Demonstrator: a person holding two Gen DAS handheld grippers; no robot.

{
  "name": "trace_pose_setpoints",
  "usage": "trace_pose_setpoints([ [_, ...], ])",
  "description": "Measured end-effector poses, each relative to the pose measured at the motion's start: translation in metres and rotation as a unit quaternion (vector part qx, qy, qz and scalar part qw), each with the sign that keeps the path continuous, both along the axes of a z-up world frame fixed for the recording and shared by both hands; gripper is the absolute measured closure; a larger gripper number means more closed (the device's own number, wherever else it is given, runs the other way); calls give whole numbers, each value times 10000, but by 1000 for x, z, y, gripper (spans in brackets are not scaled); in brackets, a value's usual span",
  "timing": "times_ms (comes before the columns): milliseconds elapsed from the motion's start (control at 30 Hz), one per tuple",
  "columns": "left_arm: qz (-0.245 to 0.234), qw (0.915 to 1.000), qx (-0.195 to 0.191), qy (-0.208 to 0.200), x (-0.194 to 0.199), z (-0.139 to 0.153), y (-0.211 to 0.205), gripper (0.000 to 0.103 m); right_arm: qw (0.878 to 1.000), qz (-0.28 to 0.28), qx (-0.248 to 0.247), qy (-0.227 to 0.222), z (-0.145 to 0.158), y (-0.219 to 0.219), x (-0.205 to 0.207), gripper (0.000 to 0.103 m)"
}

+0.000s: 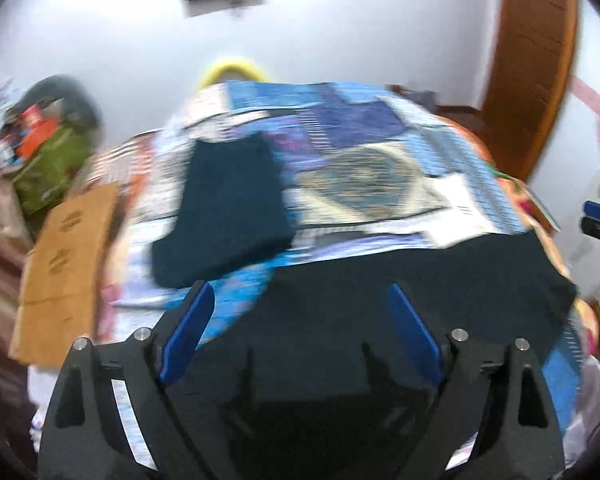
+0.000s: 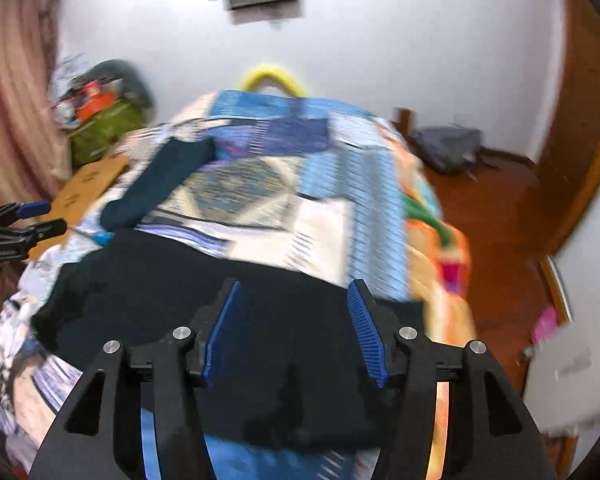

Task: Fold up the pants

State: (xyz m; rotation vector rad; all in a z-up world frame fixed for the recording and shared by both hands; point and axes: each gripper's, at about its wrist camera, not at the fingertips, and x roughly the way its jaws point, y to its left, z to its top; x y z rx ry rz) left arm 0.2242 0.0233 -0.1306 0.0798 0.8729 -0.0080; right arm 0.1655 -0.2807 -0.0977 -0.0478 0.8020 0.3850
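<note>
Dark navy pants [image 1: 400, 280] lie spread on a patchwork blue bedspread [image 1: 360, 168]; a separate dark folded cloth [image 1: 224, 208] lies further back on the left. My left gripper [image 1: 300, 300] is open, its blue fingers above the near part of the pants, holding nothing. In the right wrist view my right gripper [image 2: 294, 292] is open over the pants [image 2: 180, 280], also empty. The left gripper [image 2: 32, 220] shows at the left edge of that view. Both views are motion-blurred.
A cardboard box [image 1: 64, 264] and a green bag [image 1: 48, 168] stand left of the bed. A grey backpack [image 2: 448, 148] lies on the wooden floor [image 2: 492, 220] to the right. A wooden door [image 1: 532, 60] is at the far right.
</note>
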Motion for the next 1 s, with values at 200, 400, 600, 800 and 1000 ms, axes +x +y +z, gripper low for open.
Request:
trace_pose_setpoints([
  [200, 855, 9957, 101, 352, -16, -26, 101, 14, 9940, 1089, -81, 101, -5, 100, 37, 51],
  [400, 1327, 9861, -27, 1004, -27, -81, 158, 14, 9786, 1978, -311, 466, -40, 197, 68, 51],
  [600, 1231, 9794, -56, 1598, -35, -137, 164, 14, 9599, 2520, -746, 980, -88, 269, 94, 51],
  [800, 1126, 9788, 161, 1705, -44, -170, 159, 7, 9359, 2968, -903, 1671, -118, 298, 103, 54],
  [1000, 1194, 9816, 172, 1479, -52, -175, 162, 0, 9448, 2720, -696, 1687, -129, 299, 109, 76],
])
